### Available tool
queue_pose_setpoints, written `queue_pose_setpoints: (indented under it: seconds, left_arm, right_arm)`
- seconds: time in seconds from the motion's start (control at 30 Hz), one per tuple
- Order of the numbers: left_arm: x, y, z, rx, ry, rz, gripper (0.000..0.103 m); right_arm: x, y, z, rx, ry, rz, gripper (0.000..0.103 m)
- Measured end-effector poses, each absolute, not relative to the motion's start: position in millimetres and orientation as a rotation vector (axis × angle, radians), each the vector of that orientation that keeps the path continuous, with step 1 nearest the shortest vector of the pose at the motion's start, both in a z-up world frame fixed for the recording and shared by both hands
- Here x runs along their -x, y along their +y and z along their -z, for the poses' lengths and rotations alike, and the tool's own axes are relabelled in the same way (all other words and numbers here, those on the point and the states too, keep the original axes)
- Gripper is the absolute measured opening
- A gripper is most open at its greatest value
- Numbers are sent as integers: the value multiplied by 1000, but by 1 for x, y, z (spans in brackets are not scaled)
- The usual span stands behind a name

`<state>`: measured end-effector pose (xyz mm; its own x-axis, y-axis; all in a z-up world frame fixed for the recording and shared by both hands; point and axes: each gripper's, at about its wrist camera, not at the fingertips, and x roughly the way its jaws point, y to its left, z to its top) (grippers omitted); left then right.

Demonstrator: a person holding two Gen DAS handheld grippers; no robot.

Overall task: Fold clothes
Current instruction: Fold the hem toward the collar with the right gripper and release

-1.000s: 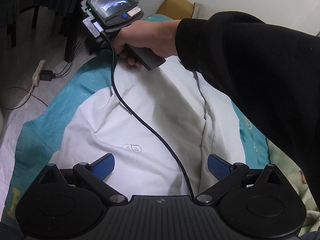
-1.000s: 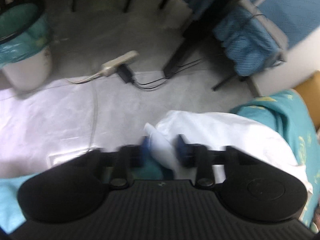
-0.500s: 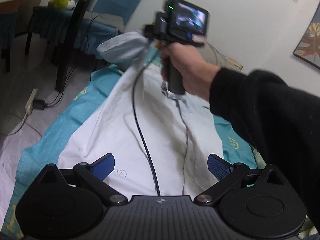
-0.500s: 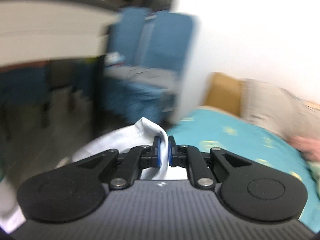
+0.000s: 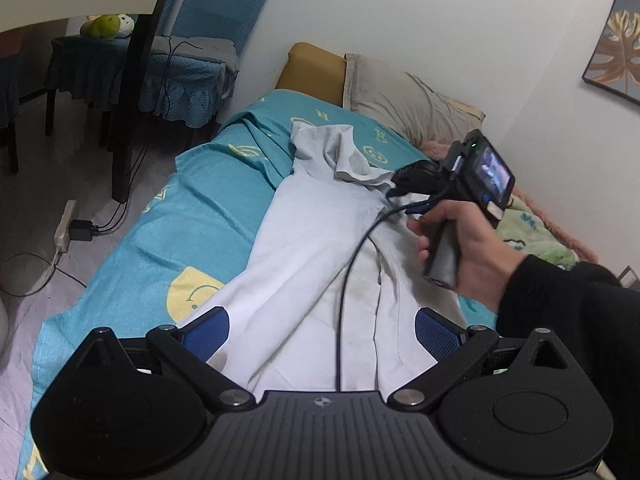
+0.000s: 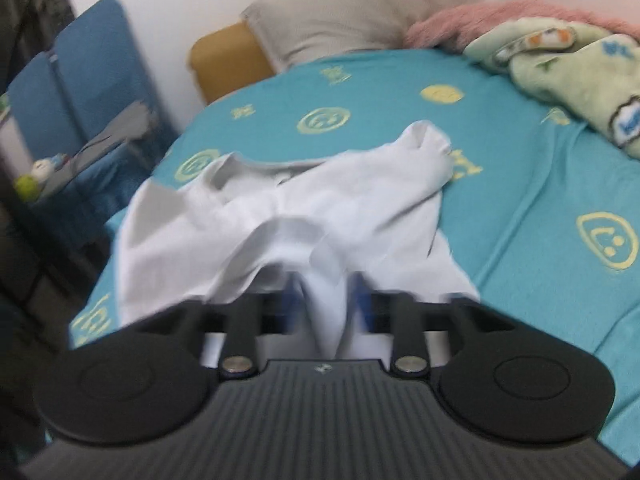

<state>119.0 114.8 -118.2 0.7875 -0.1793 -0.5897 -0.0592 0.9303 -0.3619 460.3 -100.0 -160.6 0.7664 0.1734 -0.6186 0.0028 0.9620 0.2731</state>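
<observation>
The shirt [image 5: 312, 264] lies lengthwise on the bed [image 5: 188, 232]. The left gripper [image 5: 322, 330] hovers with fingers wide. Only the right wrist view shows the right gripper [image 6: 326, 300] with fingers narrow, cloth between them, blurred; a pillow [image 6: 352, 8] sits at 12 o'clock.

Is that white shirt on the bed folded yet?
Partly: the white shirt has its sides turned inward into a long strip, sleeve bunched on top.

Counts: 1 white garment [image 5: 320, 248] on the bed. 1 teal smiley-print bedsheet [image 5: 192, 232]. 2 pillows at the head end: 1 grey [image 5: 404, 96], 1 mustard [image 5: 312, 66]. 1 green blanket [image 6: 576, 64], 1 pink [image 6: 500, 14], along the bed's wall edge. 2 grippers: left [image 5: 322, 332], right [image 6: 326, 300]. 1 power strip [image 5: 64, 226] on floor. 1 wall picture [image 5: 616, 60].
</observation>
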Motion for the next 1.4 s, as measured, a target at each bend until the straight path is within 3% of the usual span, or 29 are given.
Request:
queue_pose_setpoints:
  seconds: [0.03,0.57,0.73,1.07,1.4]
  left_arm:
    - [-120,113,117,364,664,67,100]
    - [-82,65,78,130,557,75,102]
    - [-97,68,84,202,641,151,102]
    - [-238,54,108,249,793,208,94]
    - [-416,60,146,310,753,67,89]
  right_arm:
    - [-449,-99,156,-259,673,-115,76]
    - [-219,-156,37,-220,531,-200,77]
    - [-171,-178,26,-270,520,-204,77]
    - [-180,-235,41,-311,437,-93,77]
    - [-247,-255,93,-448,583,19,77]
